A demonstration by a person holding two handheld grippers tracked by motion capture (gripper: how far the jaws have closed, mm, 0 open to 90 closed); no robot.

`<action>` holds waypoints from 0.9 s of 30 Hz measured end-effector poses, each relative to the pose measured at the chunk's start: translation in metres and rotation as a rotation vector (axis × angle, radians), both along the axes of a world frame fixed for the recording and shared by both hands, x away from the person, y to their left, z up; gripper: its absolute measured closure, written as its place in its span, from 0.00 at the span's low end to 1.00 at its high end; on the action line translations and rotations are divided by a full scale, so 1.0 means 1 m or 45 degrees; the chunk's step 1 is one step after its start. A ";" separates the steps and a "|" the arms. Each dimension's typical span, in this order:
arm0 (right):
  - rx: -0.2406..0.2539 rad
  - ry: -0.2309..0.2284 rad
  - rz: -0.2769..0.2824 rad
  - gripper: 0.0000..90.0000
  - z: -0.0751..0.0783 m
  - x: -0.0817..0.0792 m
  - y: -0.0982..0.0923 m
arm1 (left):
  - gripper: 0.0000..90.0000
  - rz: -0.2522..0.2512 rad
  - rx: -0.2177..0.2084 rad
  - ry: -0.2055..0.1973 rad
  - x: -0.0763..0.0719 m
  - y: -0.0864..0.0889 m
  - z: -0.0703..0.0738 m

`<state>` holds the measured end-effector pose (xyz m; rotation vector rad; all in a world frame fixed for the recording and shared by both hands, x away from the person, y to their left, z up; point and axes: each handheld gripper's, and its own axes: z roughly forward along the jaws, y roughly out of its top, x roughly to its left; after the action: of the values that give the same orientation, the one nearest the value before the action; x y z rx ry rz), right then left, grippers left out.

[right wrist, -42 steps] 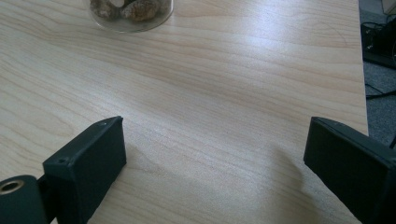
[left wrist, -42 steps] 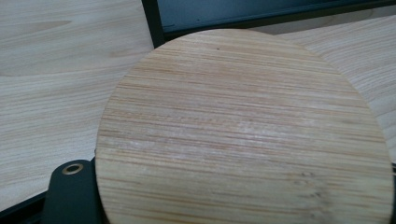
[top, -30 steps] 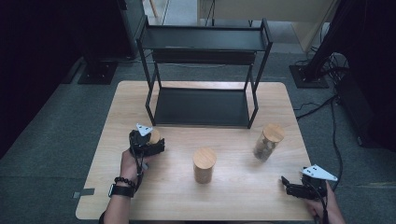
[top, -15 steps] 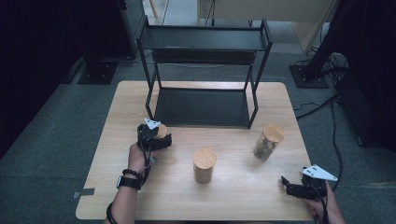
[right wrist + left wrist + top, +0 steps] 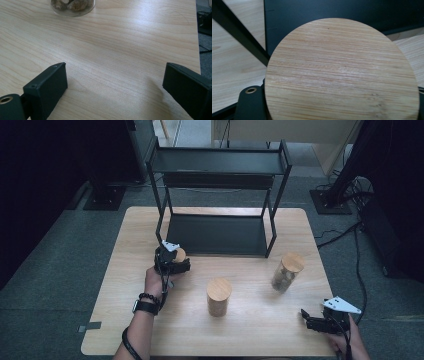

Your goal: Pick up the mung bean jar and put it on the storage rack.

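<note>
The jar with the bamboo lid (image 5: 180, 255) is clamped in the left claw (image 5: 172, 262), held above the worktop (image 5: 130, 320) just in front of the black two-tier rack (image 5: 220, 195), near the rack's front left leg. From above, the round lid peeks out beside the grey plate on top of that claw, and the person's left hand (image 5: 155, 281), with a bead bracelet and a dark watch at the wrist, grips the tool from below. In the left gripper view the lid's wood-grained disc (image 5: 342, 72) is close to the camera, with the dark lower shelf of the rack (image 5: 337, 15) and one slanting black leg behind it. Two more bamboo-lidded jars stand on the worktop: one (image 5: 219, 296) near the middle, well apart from the held jar, and a clear one with light brown chunks inside (image 5: 286, 272) farther to the right. The right claw (image 5: 312, 320) rests low at the near right corner of the worktop, its jaws standing wide apart with nothing but bare wood between them; in the right gripper view the foot of the clear jar (image 5: 72, 6) shows at the top edge, well ahead of the jaws.
</note>
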<state>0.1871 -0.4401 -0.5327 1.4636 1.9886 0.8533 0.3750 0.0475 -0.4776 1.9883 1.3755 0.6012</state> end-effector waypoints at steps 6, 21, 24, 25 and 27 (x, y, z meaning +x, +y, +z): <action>0.003 0.001 0.004 0.06 0.000 0.000 0.000 | 0.28 0.000 -0.005 0.002 0.006 -0.005 0.001; 0.008 0.006 0.012 0.06 0.000 0.000 0.000 | 0.28 0.022 -0.039 0.007 0.021 -0.009 0.005; 0.009 0.007 0.013 0.06 0.000 0.001 0.000 | 0.28 0.028 -0.048 0.006 0.023 -0.010 0.006; 0.010 0.007 0.013 0.06 0.000 0.001 0.000 | 0.28 0.030 -0.051 0.006 0.025 -0.011 0.007; 0.009 0.007 0.014 0.06 0.000 0.001 0.000 | 0.28 0.033 -0.053 0.006 0.028 -0.011 0.007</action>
<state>0.1876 -0.4405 -0.5328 1.4617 2.0012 0.8627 0.4027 0.0365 -0.4702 1.9430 1.4075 0.5750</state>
